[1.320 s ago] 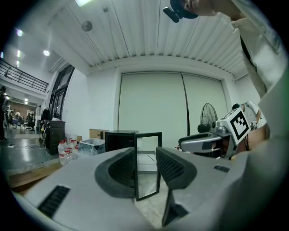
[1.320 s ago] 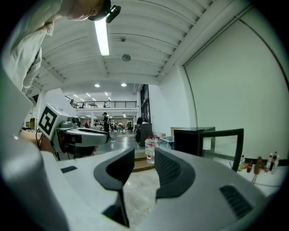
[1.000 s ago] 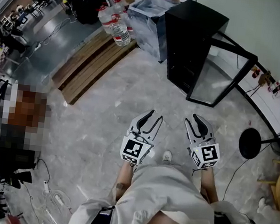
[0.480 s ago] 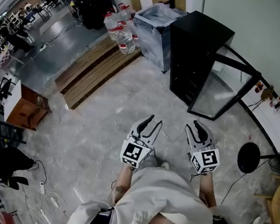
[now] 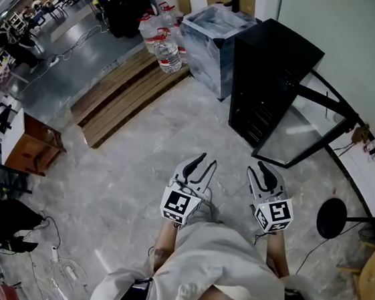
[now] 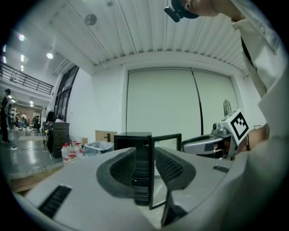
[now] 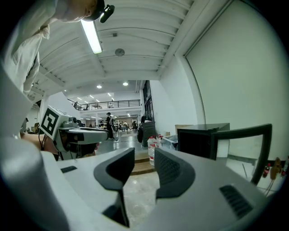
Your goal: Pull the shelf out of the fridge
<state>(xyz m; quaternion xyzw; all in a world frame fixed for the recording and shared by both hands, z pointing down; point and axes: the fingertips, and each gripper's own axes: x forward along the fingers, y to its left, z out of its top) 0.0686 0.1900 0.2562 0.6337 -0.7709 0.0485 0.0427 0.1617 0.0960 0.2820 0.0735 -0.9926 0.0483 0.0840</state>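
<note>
A black fridge point(image 5: 270, 75) stands on the floor against the pale wall, its glass door point(image 5: 303, 136) swung wide open to the right. In the left gripper view, faint horizontal shelf edges point(image 6: 143, 173) show in its dark inside. Both grippers hang side by side over the marble floor, well short of the fridge. The left gripper point(image 5: 208, 160) points at the fridge point(image 6: 133, 142); its jaws are closing to shut with nothing between them. My right gripper point(image 5: 255, 167) holds its jaws close together and empty, with the fridge point(image 7: 196, 142) off to its right.
Left of the fridge stand a clear plastic bin point(image 5: 215, 28), several water bottles point(image 5: 163, 39) and flat wooden pallets point(image 5: 123, 95). A round black stand base point(image 5: 331, 219) and a cable lie on the floor at the right. A wooden cabinet point(image 5: 33, 148) is at far left.
The view has shifted: the fridge and its door now sit a little further right and lower. Both grippers keep their place before the body. The left jaws have narrowed slightly.
</note>
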